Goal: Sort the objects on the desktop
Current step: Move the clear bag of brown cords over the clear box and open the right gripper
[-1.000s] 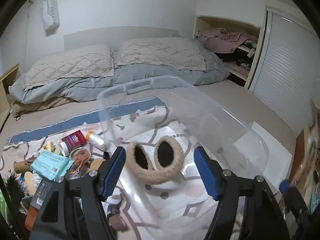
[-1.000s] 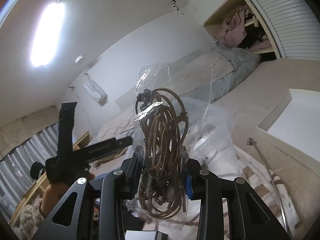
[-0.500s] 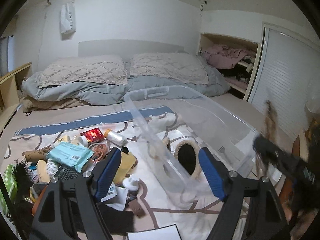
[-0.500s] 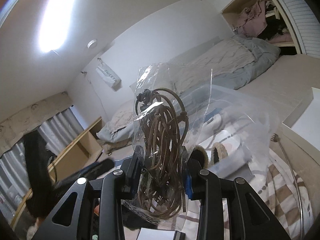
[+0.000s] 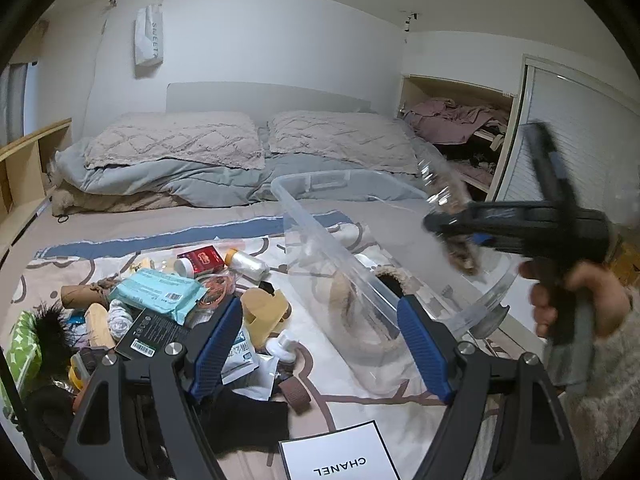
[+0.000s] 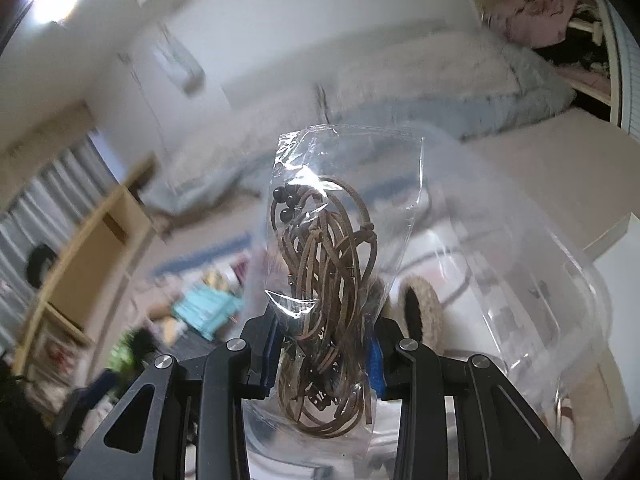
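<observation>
My right gripper [image 6: 324, 352] is shut on a clear plastic bag of brown cords [image 6: 328, 264]. In the left wrist view it [image 5: 452, 232] hangs over the right rim of a clear plastic bin [image 5: 320, 236], with the bag [image 5: 448, 196] blurred. Furry tan earmuffs [image 5: 392, 280] lie inside the bin; they also show in the right wrist view [image 6: 420, 312]. My left gripper [image 5: 320, 336] is open and empty, above the bedspread beside the bin's near left wall.
A pile of small items lies left of the bin: a teal wipes pack [image 5: 160, 292], a red box [image 5: 202, 260], a white bottle [image 5: 248, 262], a yellow clip [image 5: 264, 312], a black box [image 5: 152, 332]. A white CHANEL card [image 5: 340, 460] lies near.
My left gripper pulled back and left, out of the bin. My right gripper swung down toward the bin with the bag still in it.
</observation>
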The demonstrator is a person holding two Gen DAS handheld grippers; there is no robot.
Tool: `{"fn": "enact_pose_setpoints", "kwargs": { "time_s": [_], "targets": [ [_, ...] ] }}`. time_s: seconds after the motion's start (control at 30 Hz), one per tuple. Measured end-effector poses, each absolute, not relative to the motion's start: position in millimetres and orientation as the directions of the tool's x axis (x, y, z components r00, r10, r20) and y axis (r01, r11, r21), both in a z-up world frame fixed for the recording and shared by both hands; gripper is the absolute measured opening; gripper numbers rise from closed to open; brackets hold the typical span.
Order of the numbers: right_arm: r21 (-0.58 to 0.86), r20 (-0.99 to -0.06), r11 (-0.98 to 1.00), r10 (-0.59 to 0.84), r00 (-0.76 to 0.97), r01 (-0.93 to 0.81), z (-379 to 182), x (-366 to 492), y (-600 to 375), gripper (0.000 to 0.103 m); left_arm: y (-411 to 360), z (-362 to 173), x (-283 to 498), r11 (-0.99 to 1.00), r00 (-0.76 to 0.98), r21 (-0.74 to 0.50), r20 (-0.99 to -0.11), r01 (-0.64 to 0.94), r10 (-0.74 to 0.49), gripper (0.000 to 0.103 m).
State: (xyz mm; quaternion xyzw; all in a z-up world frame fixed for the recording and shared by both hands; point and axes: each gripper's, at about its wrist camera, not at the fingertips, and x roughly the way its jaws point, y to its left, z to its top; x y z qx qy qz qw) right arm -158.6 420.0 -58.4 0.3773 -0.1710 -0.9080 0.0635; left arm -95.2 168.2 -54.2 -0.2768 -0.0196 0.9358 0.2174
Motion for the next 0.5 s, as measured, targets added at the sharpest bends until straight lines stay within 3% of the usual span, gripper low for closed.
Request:
{"fn": "enact_pose_setpoints", "kwargs": {
  "time_s": [0.2,0.5],
  "targets": [
    [0.302,-0.777,-0.951,-0.206,-0.595,-0.066,-84,-188,410,0.036,160,-58,-97,-0.904,-0.749,-0.176,-0.510,-0.389,0.422,0.080],
    [0.253,-0.838,-0.958,-0.147,-0.525,-0.136,-90,-220,410,0.036,158,-59,-98,-0.905,-0.749,-0.178,-0.512,-0.387,0.421,0.080]
  ]
}}
